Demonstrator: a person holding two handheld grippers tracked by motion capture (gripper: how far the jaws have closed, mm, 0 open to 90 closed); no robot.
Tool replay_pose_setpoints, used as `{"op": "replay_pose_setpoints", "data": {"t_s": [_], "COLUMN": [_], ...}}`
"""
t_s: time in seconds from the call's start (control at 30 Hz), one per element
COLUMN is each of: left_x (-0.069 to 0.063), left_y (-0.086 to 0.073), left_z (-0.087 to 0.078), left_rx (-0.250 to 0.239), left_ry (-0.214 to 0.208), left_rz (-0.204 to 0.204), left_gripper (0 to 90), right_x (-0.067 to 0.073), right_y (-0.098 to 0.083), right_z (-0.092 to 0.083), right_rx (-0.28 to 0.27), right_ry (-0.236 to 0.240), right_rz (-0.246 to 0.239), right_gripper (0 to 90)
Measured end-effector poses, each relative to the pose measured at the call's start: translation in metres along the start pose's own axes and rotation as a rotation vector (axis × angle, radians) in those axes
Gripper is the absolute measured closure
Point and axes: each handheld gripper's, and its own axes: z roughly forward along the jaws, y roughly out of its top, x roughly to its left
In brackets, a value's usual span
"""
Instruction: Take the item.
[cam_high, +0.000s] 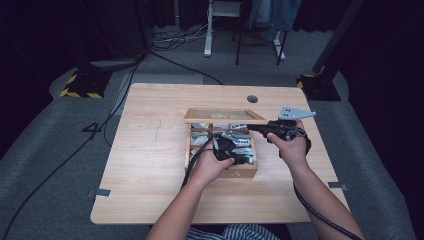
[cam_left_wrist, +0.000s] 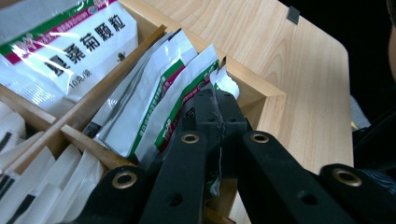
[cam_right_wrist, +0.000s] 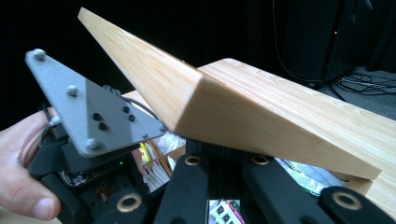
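Note:
A wooden box (cam_high: 248, 172) with compartments full of white sachets stands mid-table. Its glass-paned lid (cam_high: 225, 116) is lifted at the far side, and my right gripper (cam_high: 260, 127) is shut on the lid's right end. In the right gripper view the lid's wooden frame (cam_right_wrist: 261, 107) runs across, just above that gripper's own jaws (cam_right_wrist: 223, 149). My left gripper (cam_high: 227, 150) reaches down into the box's near right compartment. In the left gripper view the left gripper (cam_left_wrist: 218, 100) is shut on the top edge of a white and green sachet (cam_left_wrist: 225, 83).
A large white packet with green and red print (cam_left_wrist: 60, 51) lies in a neighbouring compartment, behind thin wooden dividers (cam_left_wrist: 93, 100). The box wall (cam_left_wrist: 257, 88) runs close to the jaws. Bare tabletop (cam_high: 150, 150) surrounds the box. The left hand (cam_right_wrist: 18, 172) and its grey plate (cam_right_wrist: 88, 112) sit near the lid.

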Motion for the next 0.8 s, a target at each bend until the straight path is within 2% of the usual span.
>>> {"op": "replay_pose_setpoints", "data": {"t_s": [0.03, 0.27, 0.33, 0.5, 0.7, 0.77, 0.8], "left_x": [-0.001, -0.004, -0.009, -0.018, -0.026, -0.030, -0.030], "left_y": [0.000, 0.001, 0.003, 0.005, 0.006, 0.009, 0.009], "left_z": [-0.001, -0.012, -0.018, -0.033, -0.046, -0.053, -0.053], "left_rx": [-0.005, -0.087, -0.112, -0.174, -0.214, -0.205, -0.205], "left_ry": [0.002, 0.009, 0.026, 0.024, 0.018, 0.062, 0.062], "left_rz": [0.014, 0.043, 0.073, 0.113, 0.133, 0.153, 0.153], "left_gripper": [90.0, 90.0, 90.0, 90.0, 90.0, 90.0, 90.0], "right_x": [0.000, 0.001, 0.001, 0.001, 0.001, 0.001, 0.001], "right_y": [0.000, 0.000, 0.000, 0.000, 0.000, 0.000, 0.000], "right_z": [0.000, 0.000, 0.000, 0.000, 0.000, 0.000, 0.000], "right_rx": [0.000, 0.000, -0.001, 0.000, 0.000, 0.001, 0.001], "right_ry": [0.000, -0.004, -0.004, -0.002, -0.003, -0.004, -0.004], "right_rz": [0.000, -0.003, -0.003, -0.001, -0.001, -0.001, -0.001], "right_gripper": [90.0, 90.0, 90.0, 90.0, 90.0, 90.0, 90.0]}}
